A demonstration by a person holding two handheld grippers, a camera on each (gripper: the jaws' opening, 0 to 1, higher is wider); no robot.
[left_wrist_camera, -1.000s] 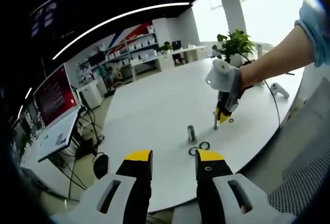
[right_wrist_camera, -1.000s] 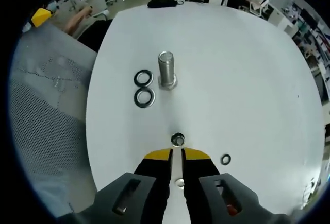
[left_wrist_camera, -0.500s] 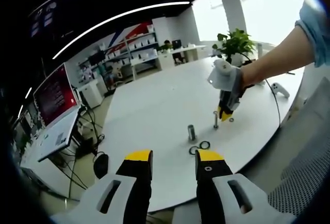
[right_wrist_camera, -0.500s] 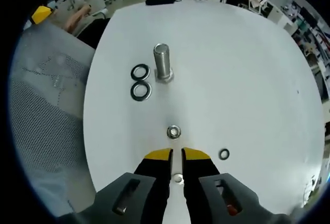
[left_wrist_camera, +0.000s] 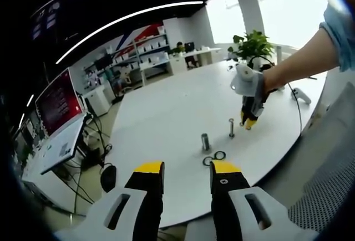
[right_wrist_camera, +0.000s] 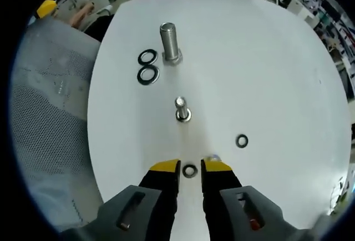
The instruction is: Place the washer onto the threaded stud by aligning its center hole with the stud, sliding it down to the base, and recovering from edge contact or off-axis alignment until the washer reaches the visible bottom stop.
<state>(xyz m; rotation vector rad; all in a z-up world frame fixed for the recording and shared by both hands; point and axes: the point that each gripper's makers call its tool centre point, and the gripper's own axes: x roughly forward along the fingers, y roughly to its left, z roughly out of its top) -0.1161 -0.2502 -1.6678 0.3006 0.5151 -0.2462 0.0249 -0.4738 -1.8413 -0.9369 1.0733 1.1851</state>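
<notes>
Bright, even light; table (right_wrist_camera: 266,58) glares white, faint shadows. Window (left_wrist_camera: 288,8) blown out, ceiling strip (left_wrist_camera: 127,18) glowing in dark upper area. Strong fisheye bending at edges; centre sharp.

The left gripper view looks from beyond the near edge of the round white table (left_wrist_camera: 166,119), low and well back, facing across the tabletop toward the shelves and windows of the room; the studs sit small near that edge. The right gripper view hangs close above the table (right_wrist_camera: 266,75), tilted steeply down, looking across it toward the same edge from the opposite side, with the mesh chair (right_wrist_camera: 50,119) beyond the rim. Both views share the patch of table near that edge: the thick stud (left_wrist_camera: 206,142) (right_wrist_camera: 168,42), the thin stud (left_wrist_camera: 231,128) (right_wrist_camera: 181,108) and the pair of dark washers (left_wrist_camera: 214,159) (right_wrist_camera: 147,66). The left gripper view also takes in the right gripper (left_wrist_camera: 249,123) over that patch.
</notes>
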